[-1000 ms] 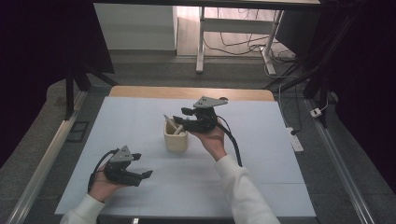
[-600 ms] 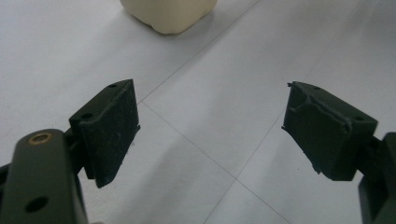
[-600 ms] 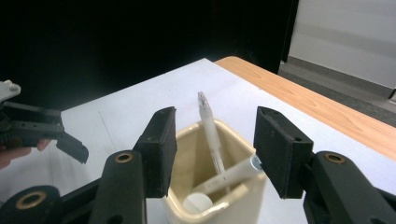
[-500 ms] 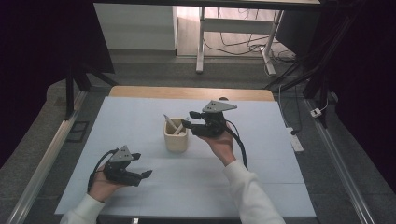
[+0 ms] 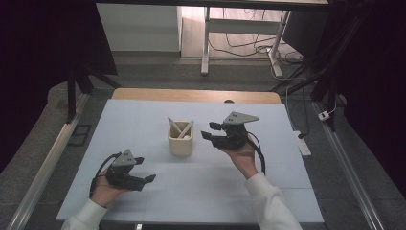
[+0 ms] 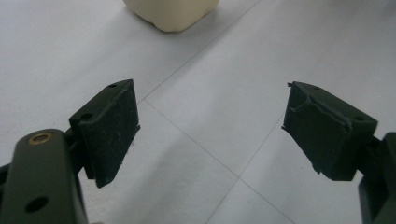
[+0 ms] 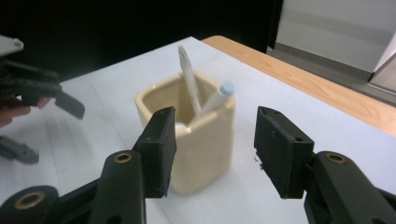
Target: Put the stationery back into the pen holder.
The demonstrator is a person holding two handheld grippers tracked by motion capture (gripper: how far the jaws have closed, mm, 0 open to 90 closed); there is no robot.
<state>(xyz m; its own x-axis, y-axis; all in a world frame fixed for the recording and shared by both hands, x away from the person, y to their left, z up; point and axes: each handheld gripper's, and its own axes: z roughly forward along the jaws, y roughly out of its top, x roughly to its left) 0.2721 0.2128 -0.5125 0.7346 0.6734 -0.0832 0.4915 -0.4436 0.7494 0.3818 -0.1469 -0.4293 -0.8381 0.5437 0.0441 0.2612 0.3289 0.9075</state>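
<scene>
A cream square holder [image 5: 181, 142] stands mid-table with two white sticks [image 5: 185, 129] leaning in it. In the right gripper view the holder [image 7: 201, 140] sits just beyond the jaws, the sticks [image 7: 189, 81] poking out of its top. My right gripper [image 5: 209, 131] is open a little to the right of the holder, with nothing between its fingers. My left gripper [image 5: 145, 168] rests open near the front left of the table, empty. The left gripper view catches the holder's base [image 6: 171, 13] at the top edge, far ahead of the wide-apart jaws.
A light blue sheet [image 5: 143, 120] covers the table, with a wooden strip [image 5: 191, 95] along the far edge. Metal rails [image 5: 43, 158] run down both sides. A white power strip [image 5: 302, 143] lies off the right edge. A desk frame and cables [image 5: 239, 43] stand beyond.
My right gripper has drawn back to the right, away from above the holder, and now sits clear beside it. The left gripper has stayed put.
</scene>
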